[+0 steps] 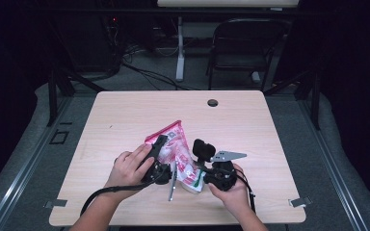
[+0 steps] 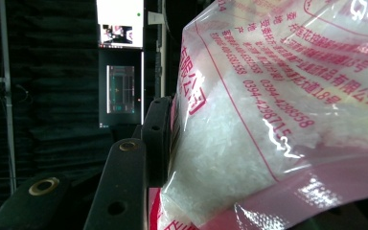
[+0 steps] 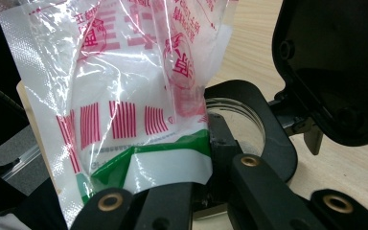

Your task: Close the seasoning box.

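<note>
The light wood tabletop (image 1: 125, 120) takes up most of the scene, with a small round hole (image 1: 213, 102) near its far edge and a dark folding chair (image 1: 243, 48) standing on the floor beyond it.

Near the front edge, between the person's 2 hands, a clear plastic bag (image 1: 176, 144) printed in red and pink is held up off the tabletop, its pink top corner pointing away from the person and its lower end, with a green patch, toward the right hand. In the left gripper view the bag (image 2: 268, 120) shows white grains inside, behind lines of red lettering. In the right gripper view its crinkled lower part (image 3: 124, 96) hangs with red bars and the green-and-white corner at the bottom.

The left hand (image 1: 127, 168) carries the left gripper (image 1: 156, 151), which lies against the bag's left side; its fingers (image 2: 155, 139) press the film at the bag's edge, so they are clamped on the bag.

The right hand (image 1: 233, 190) carries the right gripper (image 1: 200, 166), topped by a grey three-cornered plate (image 1: 228, 155). Its fingers (image 3: 172, 201) are pinched tight together on the bag's lower edge.

A slim grey strip (image 1: 172, 185) leans just in front of the bag; I cannot tell what it is.
</note>
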A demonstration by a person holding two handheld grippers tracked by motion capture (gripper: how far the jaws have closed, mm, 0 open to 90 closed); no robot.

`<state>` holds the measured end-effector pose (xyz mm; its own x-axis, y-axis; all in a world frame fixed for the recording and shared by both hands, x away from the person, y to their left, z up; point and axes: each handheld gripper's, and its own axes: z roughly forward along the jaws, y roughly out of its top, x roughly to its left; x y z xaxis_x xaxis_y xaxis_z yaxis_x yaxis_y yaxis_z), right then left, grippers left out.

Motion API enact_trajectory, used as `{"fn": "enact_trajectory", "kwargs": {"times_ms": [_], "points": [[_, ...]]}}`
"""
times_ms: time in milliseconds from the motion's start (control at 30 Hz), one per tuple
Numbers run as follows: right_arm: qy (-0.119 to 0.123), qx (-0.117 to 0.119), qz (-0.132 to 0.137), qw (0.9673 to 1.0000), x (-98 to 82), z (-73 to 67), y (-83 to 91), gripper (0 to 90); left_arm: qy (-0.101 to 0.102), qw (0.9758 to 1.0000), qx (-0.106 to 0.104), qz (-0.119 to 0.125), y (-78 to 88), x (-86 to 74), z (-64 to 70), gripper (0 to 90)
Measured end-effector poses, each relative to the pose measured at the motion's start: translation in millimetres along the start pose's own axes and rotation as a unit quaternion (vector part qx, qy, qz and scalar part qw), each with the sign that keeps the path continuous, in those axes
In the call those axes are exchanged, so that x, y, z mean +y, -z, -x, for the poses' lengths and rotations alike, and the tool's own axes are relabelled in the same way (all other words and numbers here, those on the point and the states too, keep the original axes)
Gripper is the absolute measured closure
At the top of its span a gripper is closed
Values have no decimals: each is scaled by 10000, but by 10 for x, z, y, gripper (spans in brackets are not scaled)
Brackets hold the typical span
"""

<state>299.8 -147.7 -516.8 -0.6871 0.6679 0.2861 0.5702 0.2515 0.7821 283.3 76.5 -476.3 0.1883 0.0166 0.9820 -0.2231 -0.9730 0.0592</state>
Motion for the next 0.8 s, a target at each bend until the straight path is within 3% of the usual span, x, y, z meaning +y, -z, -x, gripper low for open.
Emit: {"fn": "enact_trajectory", "kwargs": {"times_ms": [100,300,800], "points": [[5,15,4,10000,-1,1,4,891,17,9999,-99,-117,7,8,-9,657],[46,-10,37,10000,8,-27,24,886,-8,10000,-22,-60,-1,-3,-18,662],[-42,-3,163,9999,10,-10,52,859,16,9998,-148,-135,-31,-20,0,672]]}}
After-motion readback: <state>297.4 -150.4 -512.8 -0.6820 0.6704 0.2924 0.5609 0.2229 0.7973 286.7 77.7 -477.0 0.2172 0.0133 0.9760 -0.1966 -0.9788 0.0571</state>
